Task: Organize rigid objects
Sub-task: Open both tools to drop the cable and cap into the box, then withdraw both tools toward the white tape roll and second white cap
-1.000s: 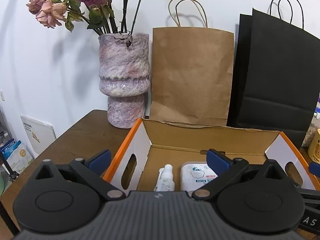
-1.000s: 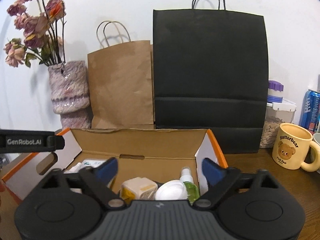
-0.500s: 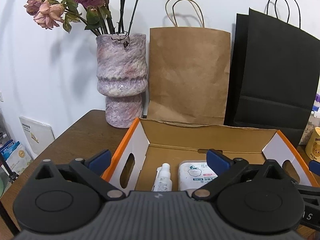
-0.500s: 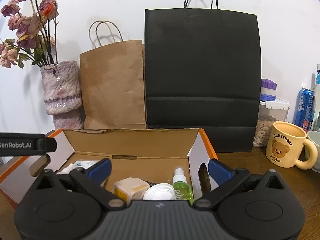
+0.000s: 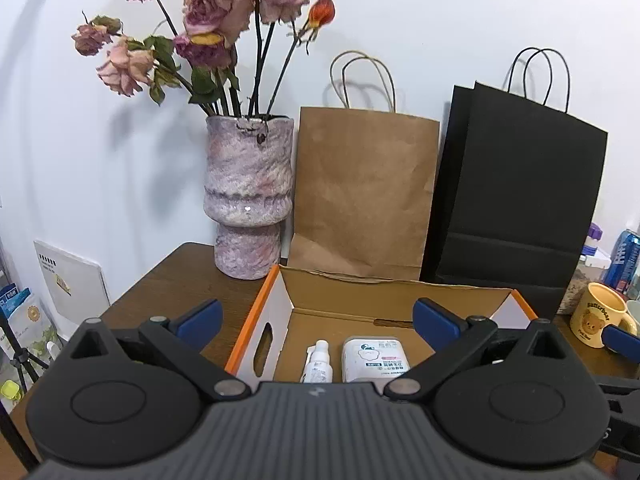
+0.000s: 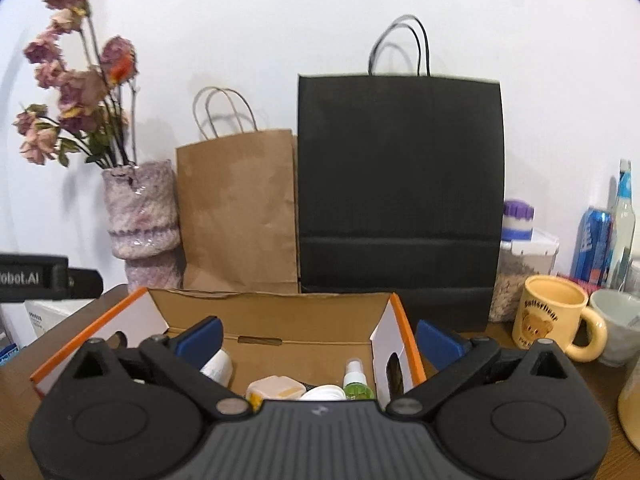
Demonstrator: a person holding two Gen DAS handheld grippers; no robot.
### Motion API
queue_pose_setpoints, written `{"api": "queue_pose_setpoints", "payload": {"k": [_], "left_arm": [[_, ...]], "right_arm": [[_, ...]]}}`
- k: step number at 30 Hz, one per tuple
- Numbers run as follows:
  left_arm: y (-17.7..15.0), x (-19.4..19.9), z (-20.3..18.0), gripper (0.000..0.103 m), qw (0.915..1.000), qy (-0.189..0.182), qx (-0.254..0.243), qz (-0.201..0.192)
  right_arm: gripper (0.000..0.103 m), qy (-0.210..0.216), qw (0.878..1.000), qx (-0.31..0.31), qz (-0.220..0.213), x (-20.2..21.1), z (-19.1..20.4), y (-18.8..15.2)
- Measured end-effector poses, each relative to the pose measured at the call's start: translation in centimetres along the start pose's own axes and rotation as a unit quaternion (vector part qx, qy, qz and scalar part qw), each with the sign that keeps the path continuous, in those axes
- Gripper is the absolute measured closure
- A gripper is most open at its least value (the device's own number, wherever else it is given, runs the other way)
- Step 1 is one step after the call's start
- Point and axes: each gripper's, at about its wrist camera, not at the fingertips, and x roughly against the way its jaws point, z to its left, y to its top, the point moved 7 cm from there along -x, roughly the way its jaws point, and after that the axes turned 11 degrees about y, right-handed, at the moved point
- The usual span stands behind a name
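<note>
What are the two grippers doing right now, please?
Left gripper: open, holding nothing, above the box.
Right gripper: open, holding nothing.

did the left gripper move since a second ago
Yes: the left gripper pulled back and up from the vase, whose flowers now show fully.

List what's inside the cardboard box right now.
Inside the cardboard box: white dropper bottle, white wipes pack, green spray bottle, cream cube, white round lid. Both gripper bodies cover the box's near part.
</note>
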Motion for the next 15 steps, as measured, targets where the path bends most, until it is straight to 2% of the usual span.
{"api": "queue_pose_setpoints", "payload": {"k": [9, 15], "left_arm": [[-0.7, 3.6, 1.9, 0.0, 0.9998, -0.011, -0.009, -0.012], [-1.6, 5.6, 3.4, 0.0, 0.9998, -0.015, -0.005, -0.011]], "right_arm": [[0.0, 0.01, 1.0, 0.025, -0.015, 4.4, 1.2, 0.3], [0.0, 0.011, 0.999, 0.044, -0.003, 6.8, 2.0, -0.5]]}}
